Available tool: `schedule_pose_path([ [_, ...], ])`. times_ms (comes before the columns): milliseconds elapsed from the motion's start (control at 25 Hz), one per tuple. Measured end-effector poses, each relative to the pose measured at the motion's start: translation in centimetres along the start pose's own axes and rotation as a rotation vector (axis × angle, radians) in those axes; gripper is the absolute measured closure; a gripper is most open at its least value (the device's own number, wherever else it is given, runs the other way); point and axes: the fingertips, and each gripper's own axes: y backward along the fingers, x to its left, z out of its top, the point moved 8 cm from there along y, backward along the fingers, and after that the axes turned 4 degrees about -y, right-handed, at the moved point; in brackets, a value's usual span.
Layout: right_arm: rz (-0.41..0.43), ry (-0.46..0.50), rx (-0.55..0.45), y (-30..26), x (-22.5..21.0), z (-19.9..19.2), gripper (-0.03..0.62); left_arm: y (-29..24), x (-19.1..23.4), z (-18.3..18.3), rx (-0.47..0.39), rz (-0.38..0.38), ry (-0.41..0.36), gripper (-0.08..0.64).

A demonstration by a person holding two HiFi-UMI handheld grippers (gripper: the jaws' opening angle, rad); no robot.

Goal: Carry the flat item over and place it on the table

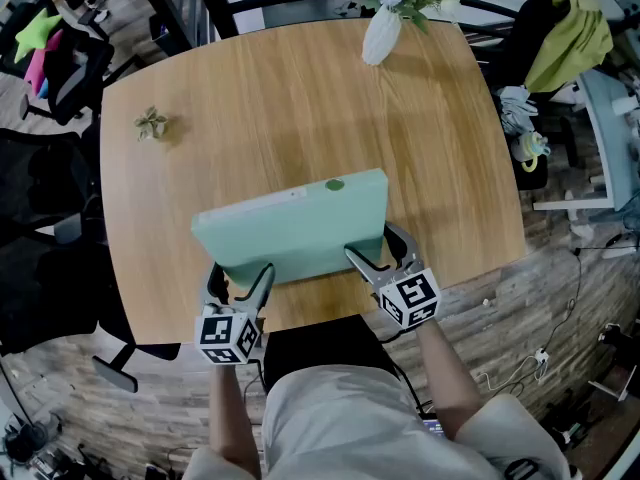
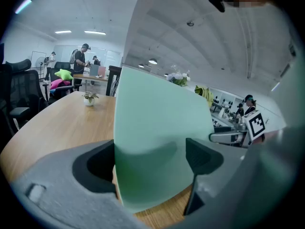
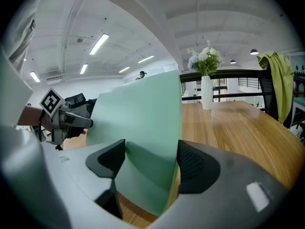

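Over the wooden table [image 1: 300,88], both forearms reach forward, left gripper [image 1: 242,274] and right gripper [image 1: 378,248] each clamping the tilted mint-green board [image 1: 300,223].

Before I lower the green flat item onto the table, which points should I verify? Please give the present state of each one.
1. Left gripper shut on the green flat item: ok.
2. Right gripper shut on the same item: ok.
3. Table bare just beyond the item: ok.
4. Vase and small plant stand apart from the item: ok.
5. Item lying flat: not ok, it is held tilted.
6. Item's lower edge touching the table: cannot tell.
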Motion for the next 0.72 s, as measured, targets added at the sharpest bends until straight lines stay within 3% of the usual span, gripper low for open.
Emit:
schedule_pose_path([
  [720, 0.004, -0.045, 0.039, -2.0, -1.2, 0.4, 0.238, -2.2, 1.2, 0.9, 0.038, -0.014, 0.015, 0.091],
])
